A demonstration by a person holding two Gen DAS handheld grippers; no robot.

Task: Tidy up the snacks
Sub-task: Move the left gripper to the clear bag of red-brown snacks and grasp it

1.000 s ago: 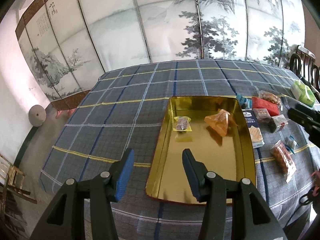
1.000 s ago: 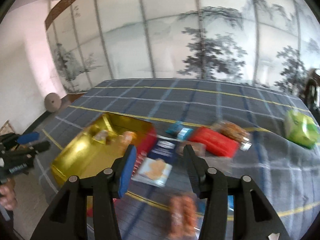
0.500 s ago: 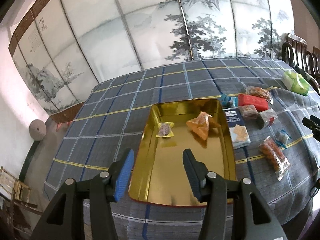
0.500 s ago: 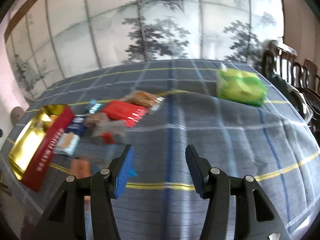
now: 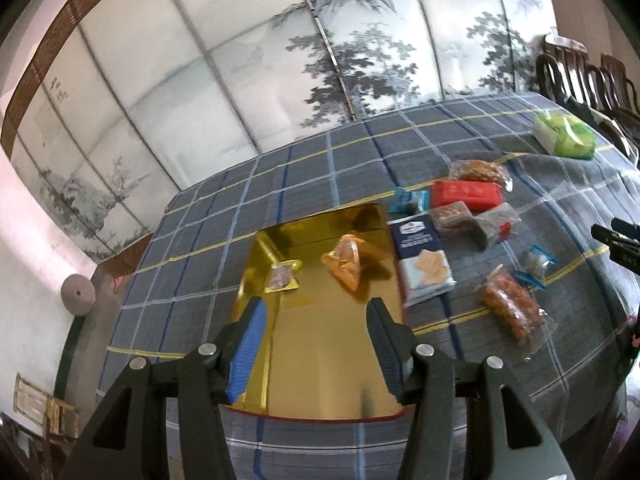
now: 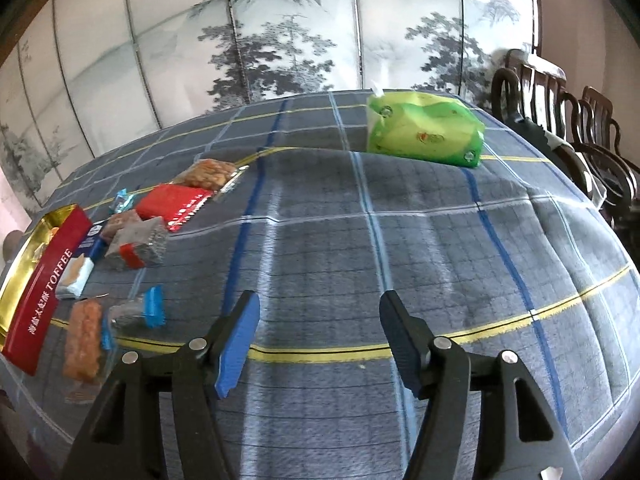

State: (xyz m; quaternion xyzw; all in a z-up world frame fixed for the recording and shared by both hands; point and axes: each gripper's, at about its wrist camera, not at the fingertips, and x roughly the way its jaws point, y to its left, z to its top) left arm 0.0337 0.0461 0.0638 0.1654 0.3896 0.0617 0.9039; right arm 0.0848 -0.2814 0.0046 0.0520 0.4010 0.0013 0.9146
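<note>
While only two wrapped snacks (image 5: 347, 261) lie in the gold toffee tin (image 5: 320, 360), about eight more packets (image 6: 136, 242) wait on the checked cloth beside it, and both the left gripper (image 5: 316, 350) and right gripper (image 6: 318, 342), jaws just widened, hover apart and empty.

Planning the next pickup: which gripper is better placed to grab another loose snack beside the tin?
Right. The right gripper hangs open over cloth near the blue-ended packet; the left gripper hangs over the tin.
</note>
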